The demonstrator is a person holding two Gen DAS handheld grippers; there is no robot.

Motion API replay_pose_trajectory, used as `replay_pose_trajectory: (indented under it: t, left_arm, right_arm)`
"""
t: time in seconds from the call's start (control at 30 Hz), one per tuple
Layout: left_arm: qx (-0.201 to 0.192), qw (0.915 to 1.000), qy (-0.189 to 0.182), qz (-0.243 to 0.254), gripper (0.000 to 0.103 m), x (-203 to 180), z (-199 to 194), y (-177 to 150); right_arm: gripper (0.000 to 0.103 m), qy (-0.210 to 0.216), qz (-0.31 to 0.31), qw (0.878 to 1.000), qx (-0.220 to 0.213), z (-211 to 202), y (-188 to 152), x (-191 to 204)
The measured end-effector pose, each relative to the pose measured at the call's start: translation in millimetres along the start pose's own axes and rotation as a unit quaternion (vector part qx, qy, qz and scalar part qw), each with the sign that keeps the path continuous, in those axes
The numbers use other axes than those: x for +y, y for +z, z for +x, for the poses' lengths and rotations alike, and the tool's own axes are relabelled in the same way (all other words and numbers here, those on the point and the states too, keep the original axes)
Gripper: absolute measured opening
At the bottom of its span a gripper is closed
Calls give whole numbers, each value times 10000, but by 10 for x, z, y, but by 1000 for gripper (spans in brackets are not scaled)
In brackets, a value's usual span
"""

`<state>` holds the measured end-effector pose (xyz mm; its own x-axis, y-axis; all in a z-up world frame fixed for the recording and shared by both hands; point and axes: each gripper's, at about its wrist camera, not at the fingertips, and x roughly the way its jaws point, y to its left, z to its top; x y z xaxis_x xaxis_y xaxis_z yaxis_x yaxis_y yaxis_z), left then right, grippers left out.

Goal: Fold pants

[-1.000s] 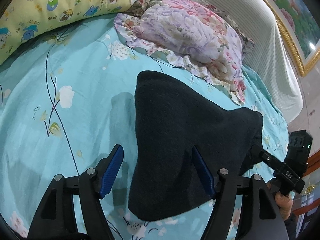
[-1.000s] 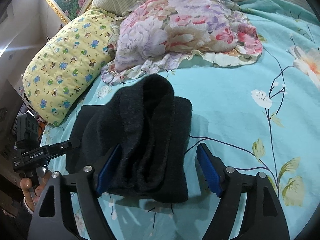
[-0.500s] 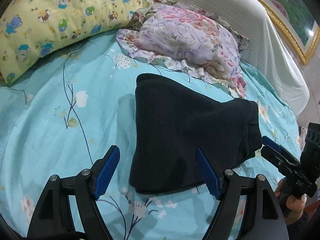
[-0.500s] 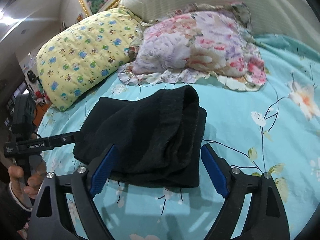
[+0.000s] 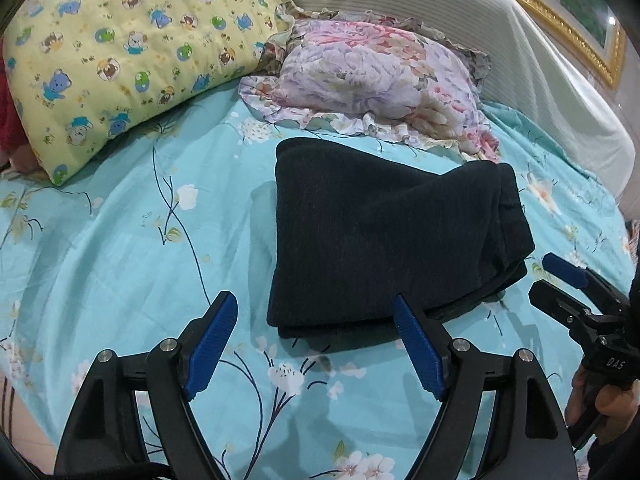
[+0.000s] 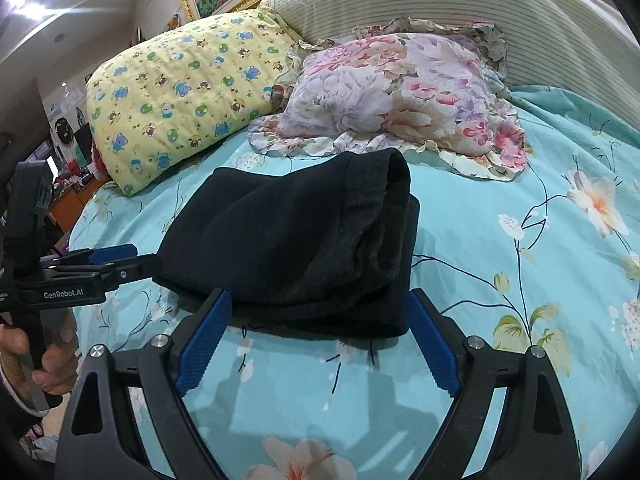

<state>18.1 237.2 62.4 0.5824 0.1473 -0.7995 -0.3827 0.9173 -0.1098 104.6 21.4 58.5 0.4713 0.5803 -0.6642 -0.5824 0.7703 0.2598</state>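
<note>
Lying on your turquoise flower-printed bedsheet (image 5: pixel 120 260), two pillows (image 5: pixel 132 52) sit behind one dark, fuzzy pair of pants (image 5: pixel 380 240), folded into a thick rectangle; your left gripper (image 5: pixel 316 344) and right gripper (image 6: pixel 316 340) have just been opening wide, holding nothing.

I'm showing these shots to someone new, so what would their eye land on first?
First the dark folded pants, lying in a compact stack on the turquoise flowered bedsheet. Behind them, at the head of the bed, sit a yellow cartoon-print pillow and a ruffled floral pillow. Near the camera, the left gripper and right gripper stand open, holding nothing.
</note>
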Motion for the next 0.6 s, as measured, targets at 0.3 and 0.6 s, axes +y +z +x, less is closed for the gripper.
replay_pose_trajectory:
  t: [0.3, 0.6]
  left_arm:
    - [22, 9998, 175, 119, 82, -71, -29, -74]
    - [12, 9995, 301, 112, 83, -68, -20, -119]
  right_arm:
    - [90, -16, -193, 9998, -29, -22, -29, 106]
    - [94, -117, -356, 9993, -55, 0, -70, 179]
